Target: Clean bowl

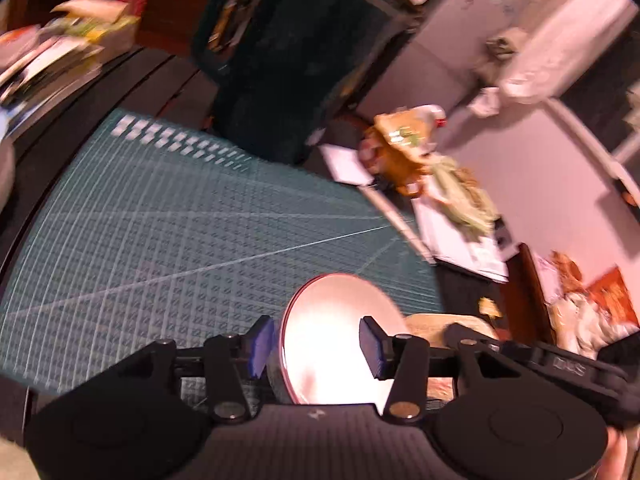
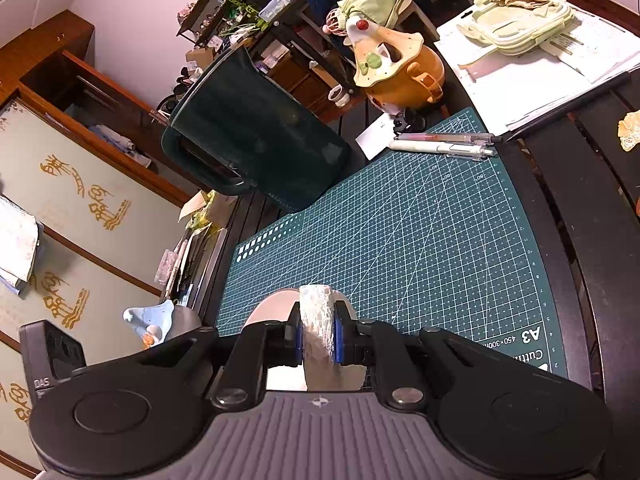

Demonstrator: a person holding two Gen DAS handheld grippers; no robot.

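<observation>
My right gripper: my two blue-padded fingers are pinched narrow on a folded white cloth, which stands upright between the pads and pokes out past the tips.
My left gripper: set wide, with one blue pad outside the bowl's wall and the other inside the cavity; the rim stands between them. Whether either pad presses on the bowl I cannot tell, since this view is blurred.
Bowl: in my left view the bowl is tipped on its side, its pale, shiny inside facing the right-hand pad, its dark red rim toward the left-hand one. In my right view the same bowl shows as a pale curve just behind and left of the cloth; whether the cloth touches it I cannot tell.
Under the bowl: a green cutting mat with a white grid, lying on a dark slatted table.
Far edge of the mat: two pens lie side by side; a dark green pitcher stands at the far left corner.
Beyond: an orange and cream ceramic pot, and a stack of papers with pale green frames on top.
</observation>
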